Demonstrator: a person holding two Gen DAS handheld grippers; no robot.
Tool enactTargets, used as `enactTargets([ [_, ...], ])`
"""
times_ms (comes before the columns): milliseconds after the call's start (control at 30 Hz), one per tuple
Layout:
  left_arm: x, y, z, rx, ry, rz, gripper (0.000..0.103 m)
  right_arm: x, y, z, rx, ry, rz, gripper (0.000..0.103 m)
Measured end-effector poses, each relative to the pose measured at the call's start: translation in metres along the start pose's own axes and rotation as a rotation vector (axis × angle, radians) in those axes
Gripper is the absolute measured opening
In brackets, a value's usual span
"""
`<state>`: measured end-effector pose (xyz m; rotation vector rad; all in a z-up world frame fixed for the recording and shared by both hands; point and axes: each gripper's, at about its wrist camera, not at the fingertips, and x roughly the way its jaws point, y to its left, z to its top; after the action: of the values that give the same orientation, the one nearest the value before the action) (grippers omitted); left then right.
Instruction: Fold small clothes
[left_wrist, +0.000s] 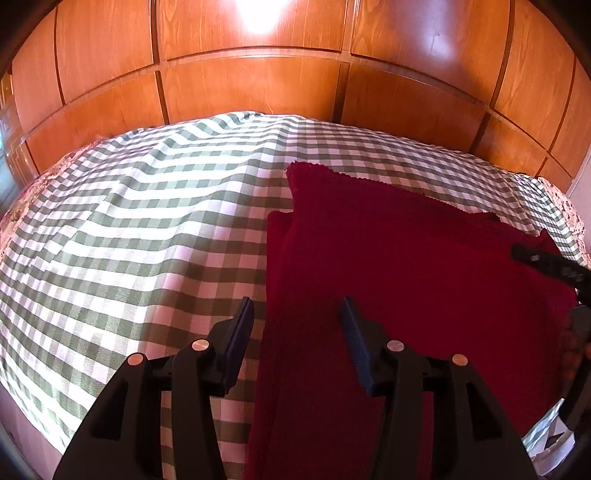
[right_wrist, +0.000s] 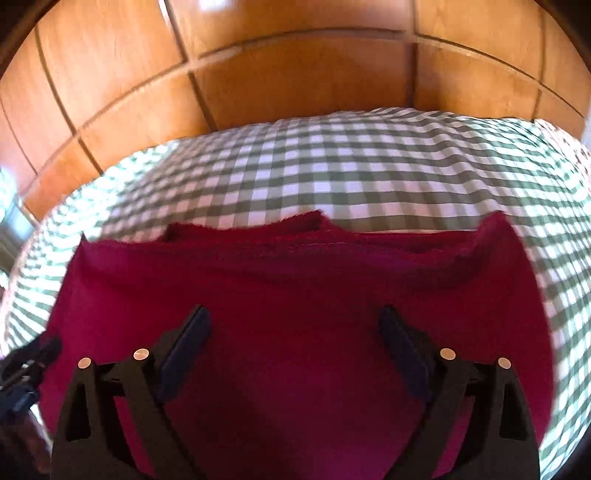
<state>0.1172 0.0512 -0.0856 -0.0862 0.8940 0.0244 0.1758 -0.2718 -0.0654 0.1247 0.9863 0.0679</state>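
The landmark for all positions below is the red garment (left_wrist: 406, 280), which lies flat on the checked cloth (left_wrist: 147, 229) of the worktop.

Nearest the left wrist camera, the left tool (left_wrist: 297, 325) stands partly open with nothing between its pads. It straddles the garment's left edge: one finger is over the checked cloth, the other over red fabric. This placement suits either a fresh pinch on that edge or a release of it; which one applies cannot be told.

Nearest the right wrist camera, the right tool (right_wrist: 295, 332) stands wide open and empty, over the middle of the garment. The pads do not press the fabric. Wide jaws here suggest the tool is free to travel to a new grasp point.

Further out, the garment shows more than one layer. A lower layer protrudes along its left side and another along its far edge (right_wrist: 258, 229), so at least one fold appears complete. The layers lie offset, probably needing alignment.

Beyond the garment, the checked cloth runs to the wood-panelled wall (left_wrist: 258, 85).
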Motion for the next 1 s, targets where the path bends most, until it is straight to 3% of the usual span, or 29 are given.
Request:
enactTargets([
  [167, -0.02, 0.0, 0.0, -0.009, -0.063, -0.011, 0.049, -0.05, -0.055, -0.007, 0.126, -0.077, -0.005, 0.092],
  [300, -0.031, -0.008, -0.003, 0.018, -0.081, -0.086, 0.05, -0.079, -0.113, -0.025, 0.251, -0.104, -0.029, 0.092],
  [367, -0.03, -0.018, -0.006, 0.055, -0.056, -0.143, 0.05, -0.083, -0.142, -0.043, 0.337, -0.074, 0.002, 0.092],
  [467, -0.02, -0.03, -0.014, 0.082, 0.004, -0.203, 0.05, -0.078, -0.168, -0.074, 0.442, -0.012, 0.151, 0.092],
  [533, -0.015, -0.035, -0.018, 0.096, 0.015, -0.197, 0.051, -0.072, -0.168, -0.091, 0.462, 0.028, 0.237, 0.087],
  [633, -0.008, -0.039, -0.02, 0.117, 0.029, -0.186, 0.053, -0.066, -0.157, -0.106, 0.446, 0.026, 0.3, 0.085],
  [667, -0.006, -0.038, -0.02, 0.109, 0.034, -0.191, 0.054, -0.066, -0.154, -0.106, 0.436, 0.025, 0.303, 0.079],
  [700, -0.005, -0.038, -0.02, 0.104, 0.036, -0.195, 0.054, -0.064, -0.15, -0.106, 0.426, 0.031, 0.305, 0.063],
  [800, -0.007, -0.036, -0.017, 0.09, 0.042, -0.218, 0.054, -0.062, -0.14, -0.1, 0.389, 0.061, 0.321, 0.032],
  [1000, -0.008, -0.008, -0.007, -0.028, 0.077, -0.37, 0.052, -0.101, -0.085, -0.063, 0.229, -0.008, 0.404, 0.029],
])
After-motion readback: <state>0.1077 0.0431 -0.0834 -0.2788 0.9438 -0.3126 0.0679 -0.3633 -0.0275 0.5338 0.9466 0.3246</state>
